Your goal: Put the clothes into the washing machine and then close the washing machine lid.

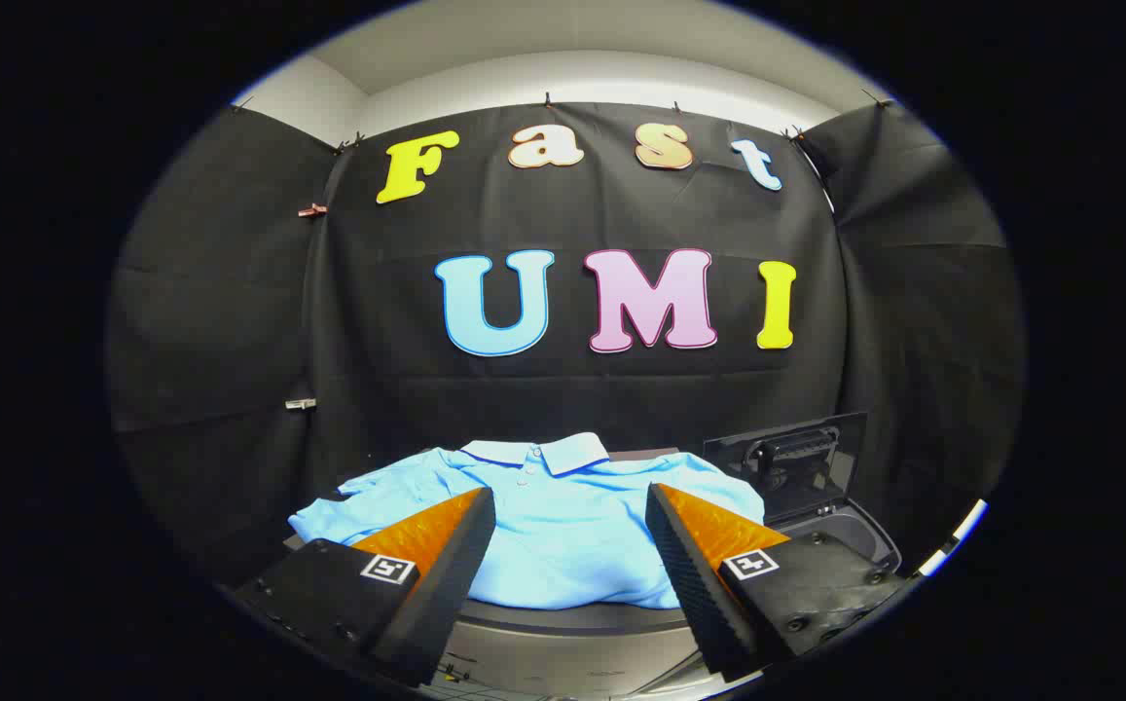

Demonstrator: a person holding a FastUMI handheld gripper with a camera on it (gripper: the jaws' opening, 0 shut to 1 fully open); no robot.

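A light blue polo shirt (563, 531) with a white collar lies spread flat on a dark-edged surface (572, 615), just ahead of and beyond my fingers. My gripper (570, 501) hangs open above the shirt's near part, with nothing between its fingers. To the right of the shirt stands the washing machine's dark lid (796, 462), raised upright, with the machine's opening (840, 535) below it, partly hidden behind my right finger (718, 565).
Black cloth walls close in the booth behind and on both sides. A pale floor or base shows below the surface between the fingers.
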